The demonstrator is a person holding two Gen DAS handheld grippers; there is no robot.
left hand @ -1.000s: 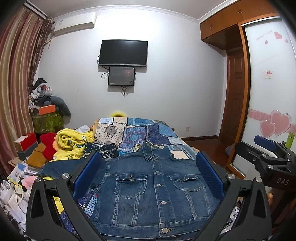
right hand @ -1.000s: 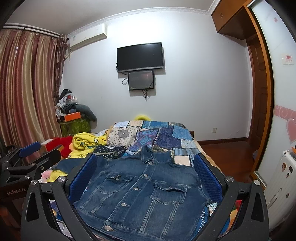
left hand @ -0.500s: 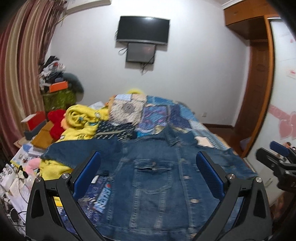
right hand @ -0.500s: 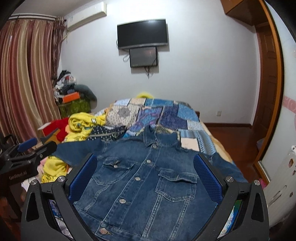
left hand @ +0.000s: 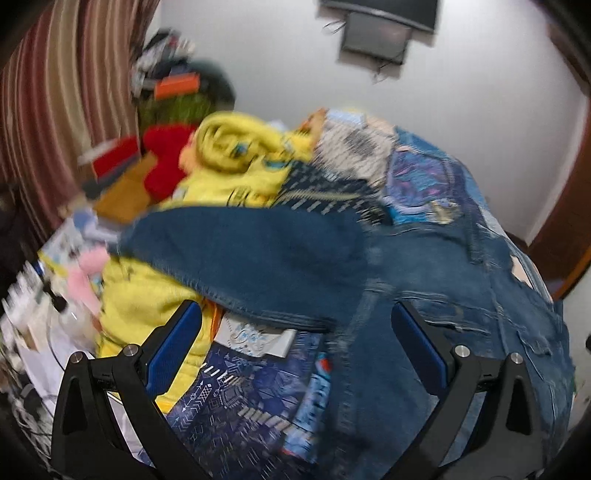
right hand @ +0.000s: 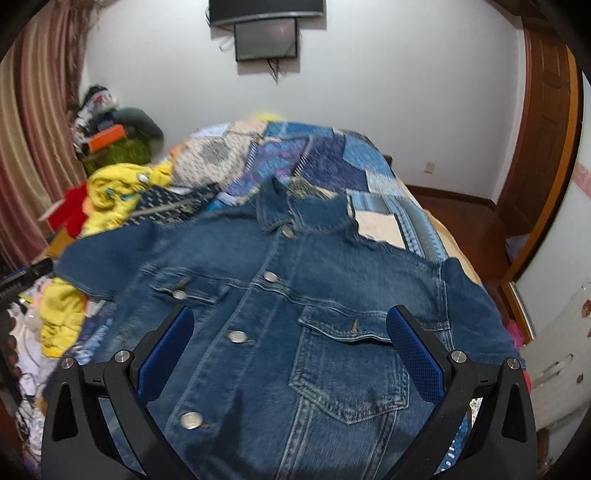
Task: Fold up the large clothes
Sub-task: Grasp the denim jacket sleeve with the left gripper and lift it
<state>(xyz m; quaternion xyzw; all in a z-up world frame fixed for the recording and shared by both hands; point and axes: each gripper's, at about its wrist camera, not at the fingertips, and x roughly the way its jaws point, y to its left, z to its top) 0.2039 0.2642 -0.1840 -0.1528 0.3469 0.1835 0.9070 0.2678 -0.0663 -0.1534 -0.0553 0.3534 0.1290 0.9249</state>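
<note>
Nearest the right wrist camera, the right hand-held gripper point(right hand: 290, 345) is spread wide with nothing between its blue pads, poised over the chest-pocket region of the dark blue denim jacket point(right hand: 295, 314). The left hand-held gripper point(left hand: 297, 341) is likewise released and empty, aimed at the jacket's left sleeve point(left hand: 243, 254) (this view is motion-blurred, so fine detail is lost).

The jacket lies front-up and buttoned on the blue patchwork bedspread point(right hand: 332, 162), collar toward the far wall. One sleeve stretches out over a rumpled yellow garment point(left hand: 236, 162) at the bed's edge, and the other shoulder drapes toward the opposite side of the bed.

Denim of this weight will likely feel heavy and fairly stiff. It should hold a crease but resist thin pinches, and its doubled seams, pocket flaps and metal buttons make lumpy spots that a pad may slide off. The best holds are probably single-layer edges, such as the sleeve cuff for the left hand and the shoulder seam or hem corner for the right. Lifting the sleeve clear should keep it from dragging the yellow garment along.

Beyond the bed stand a striped curtain point(right hand: 40, 147) and a wall-mounted black television point(right hand: 266, 11).
</note>
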